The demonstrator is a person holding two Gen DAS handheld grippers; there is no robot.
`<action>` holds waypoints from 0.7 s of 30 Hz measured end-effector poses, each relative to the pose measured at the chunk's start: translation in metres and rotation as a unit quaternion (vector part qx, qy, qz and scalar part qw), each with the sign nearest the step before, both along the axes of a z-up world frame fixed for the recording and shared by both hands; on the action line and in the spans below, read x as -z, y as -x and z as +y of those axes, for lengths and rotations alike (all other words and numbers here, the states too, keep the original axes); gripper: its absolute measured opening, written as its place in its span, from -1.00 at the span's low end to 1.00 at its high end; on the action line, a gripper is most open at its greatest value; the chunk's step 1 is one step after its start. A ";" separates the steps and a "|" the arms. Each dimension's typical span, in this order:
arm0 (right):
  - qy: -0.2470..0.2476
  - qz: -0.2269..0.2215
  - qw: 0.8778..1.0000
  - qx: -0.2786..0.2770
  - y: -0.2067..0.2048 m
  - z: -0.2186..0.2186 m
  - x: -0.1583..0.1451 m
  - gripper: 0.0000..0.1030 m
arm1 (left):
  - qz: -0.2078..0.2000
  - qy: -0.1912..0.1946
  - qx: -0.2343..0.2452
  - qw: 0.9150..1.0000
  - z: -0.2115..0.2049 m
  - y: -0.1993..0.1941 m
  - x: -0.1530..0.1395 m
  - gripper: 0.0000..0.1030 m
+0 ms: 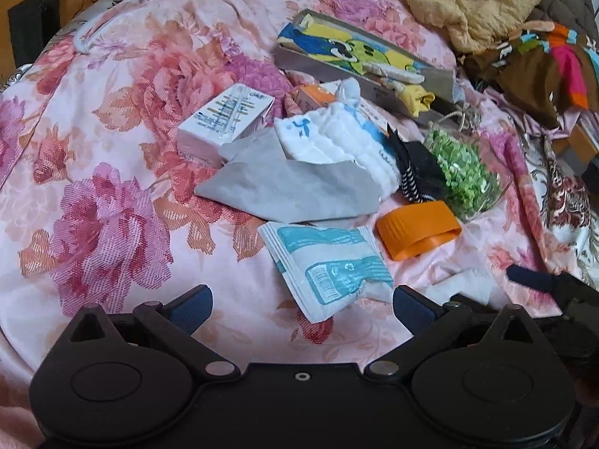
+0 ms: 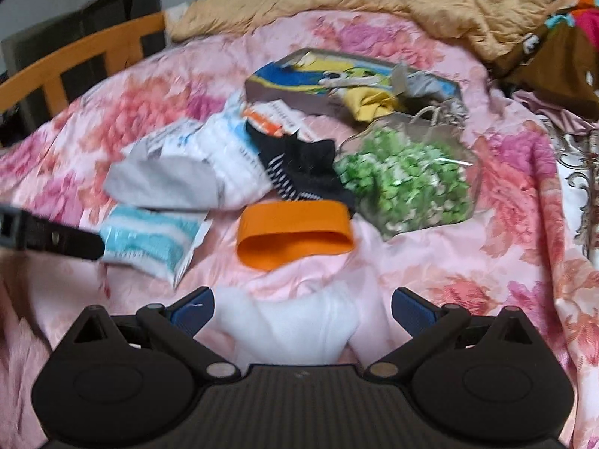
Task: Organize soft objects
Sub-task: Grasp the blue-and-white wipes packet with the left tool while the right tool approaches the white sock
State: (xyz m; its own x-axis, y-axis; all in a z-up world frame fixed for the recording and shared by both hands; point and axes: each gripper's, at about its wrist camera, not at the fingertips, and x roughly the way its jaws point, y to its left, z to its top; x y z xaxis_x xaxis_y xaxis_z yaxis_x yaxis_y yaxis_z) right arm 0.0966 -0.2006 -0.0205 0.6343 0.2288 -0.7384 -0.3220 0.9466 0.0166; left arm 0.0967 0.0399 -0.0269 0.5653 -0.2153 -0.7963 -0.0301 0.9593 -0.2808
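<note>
Both grippers hang low over the flowered bedspread (image 1: 112, 172), jaws spread wide, neither holding anything. The right gripper (image 2: 301, 308) straddles a small white cloth (image 2: 288, 327) that lies on the spread between its fingers; whether a pad touches it cannot be told, the view being blurred. The left gripper (image 1: 301, 305) sits just short of a white-and-teal packet (image 1: 325, 262), its jaws to either side of the packet's near corner. Risks, as I judge them: the right jaws closing could pinch a fold of bedspread along with the cloth and drag the whole heap; the orange lid (image 2: 294, 234) lies just beyond and could roll or skid if the spread is tugged. The two grippers work near one another, so a clash is possible. The clear bag of green bits (image 2: 408, 183) looks slippery and might spill if it is open, which I cannot tell. Count: one grey cloth (image 1: 288, 187), one white quilted cloth (image 1: 333, 138), one black striped sock (image 2: 299, 168), one yellow cloth (image 1: 417, 101) in one picture-printed box (image 1: 337, 43), one white carton (image 1: 221, 119), one small orange-marked box (image 1: 312, 99), one packet, one lid, one bag, one small white cloth.
</note>
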 end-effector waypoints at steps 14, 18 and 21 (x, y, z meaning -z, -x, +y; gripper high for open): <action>0.026 0.095 0.995 0.000 -0.024 0.007 0.028 0.99 | -0.022 0.008 -0.009 1.000 -0.014 -0.015 0.004 0.84; 0.031 0.092 0.995 -0.002 -0.023 0.009 0.029 0.93 | -0.015 0.008 0.001 1.000 -0.018 -0.018 0.008 0.71; 0.034 0.085 0.996 -0.001 -0.022 0.009 0.027 0.83 | -0.010 0.009 0.000 1.000 -0.019 -0.021 0.012 0.54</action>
State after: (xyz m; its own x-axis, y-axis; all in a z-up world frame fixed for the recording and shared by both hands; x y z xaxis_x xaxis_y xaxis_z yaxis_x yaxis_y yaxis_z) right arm 0.1188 -0.1914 -0.0480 0.4978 0.1760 -0.8492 -0.3210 0.9471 0.0081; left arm 0.1181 0.0210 -0.0385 0.5806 -0.2301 -0.7810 -0.0249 0.9538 -0.2995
